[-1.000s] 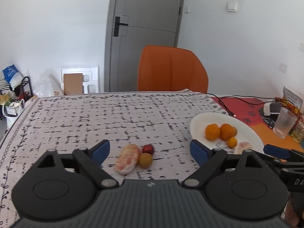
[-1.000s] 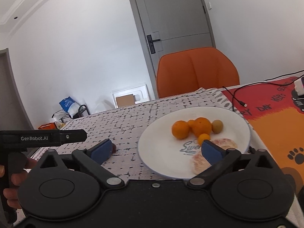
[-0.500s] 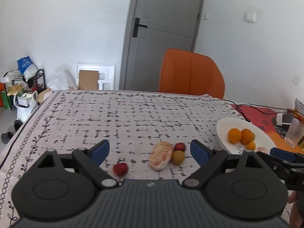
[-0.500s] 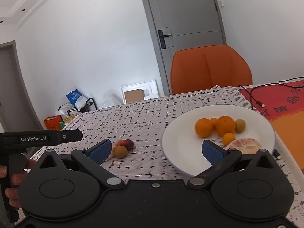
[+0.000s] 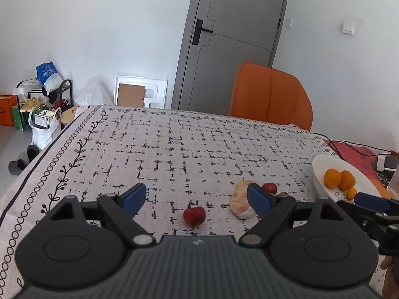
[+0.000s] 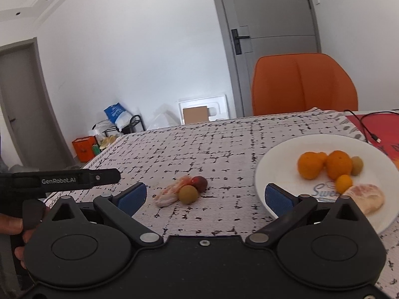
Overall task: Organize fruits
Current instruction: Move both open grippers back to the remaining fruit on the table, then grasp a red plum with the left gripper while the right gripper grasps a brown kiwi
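1. While hovering low over the patterned worktop (image 5: 174,149), holds the left hand-held gripper (image 5: 195,196) spread wide and empty, with a red strawberry (image 5: 194,215) lying straight ahead, centred between the two blue pads.
2. Shows a peeled citrus piece (image 5: 240,203) just right of the strawberry but apart from it, partly hidden behind the right-hand pad, long axis running away from the camera. Shows a small dark red fruit (image 5: 269,187) at its far end.
3. From the right wrist, shows the right hand-held gripper (image 6: 204,195) equally wide and empty. Faces a tight cluster slightly left of centre: the peeled piece, a round olive-brown fruit (image 6: 188,194) in front, the dark red fruit behind.
4. Places the white plate (image 6: 274,154) to the right of all the loose fruit, already carrying oranges (image 6: 310,165), smaller fruit and another peeled piece.
5. As a judgement: favours the left side for the strawberry, being nearer and already lined up. Calls for a short advance forward and down, then a carry rightward to the plate.
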The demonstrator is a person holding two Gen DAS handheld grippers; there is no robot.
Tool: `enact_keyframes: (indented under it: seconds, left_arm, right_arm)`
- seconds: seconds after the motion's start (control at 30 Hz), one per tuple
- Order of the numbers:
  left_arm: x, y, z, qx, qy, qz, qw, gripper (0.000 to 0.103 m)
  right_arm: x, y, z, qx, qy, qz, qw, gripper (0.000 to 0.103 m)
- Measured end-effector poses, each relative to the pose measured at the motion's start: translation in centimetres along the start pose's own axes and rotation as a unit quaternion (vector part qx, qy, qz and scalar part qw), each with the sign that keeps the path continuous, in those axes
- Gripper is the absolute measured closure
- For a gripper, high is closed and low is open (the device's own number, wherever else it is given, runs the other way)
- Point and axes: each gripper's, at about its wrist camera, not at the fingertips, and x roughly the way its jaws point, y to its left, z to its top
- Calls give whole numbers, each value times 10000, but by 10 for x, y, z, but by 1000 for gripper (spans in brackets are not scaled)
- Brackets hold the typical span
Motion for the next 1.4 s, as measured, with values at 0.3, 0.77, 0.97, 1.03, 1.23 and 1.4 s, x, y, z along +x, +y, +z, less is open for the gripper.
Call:
enact_keyframes:
  seconds: [0.3, 0.77, 0.97, 1.03, 1.23, 1.4]
  left_arm:
    - [20, 4, -8, -106, 223, 39, 9997, 36]
    - [37, 12, -20, -274, 395, -126, 9988, 81]
    - [35, 19, -20, -450, 309, -181, 9983, 81]
    - [35, 20, -19, -461, 304, -186, 9983, 81]
    - [34, 20, -18, -462, 296, -233, 9982, 81]
    - [32, 21, -19, -450, 290, -221, 9983, 81]
  right_arm:
    - [25, 5, 1, -152, 293, 73, 9994, 20]
    - [67, 15, 3, -432, 731, 182, 9962, 40]
    - [80, 18, 2, -512, 875, 168, 9947, 51]
    - [83, 20, 1, -548, 926, 189, 9940, 53]
    - [89, 25, 0, -650, 948, 230, 9931, 74]
    - [89, 28, -3, -723, 997, 215, 9922, 78]
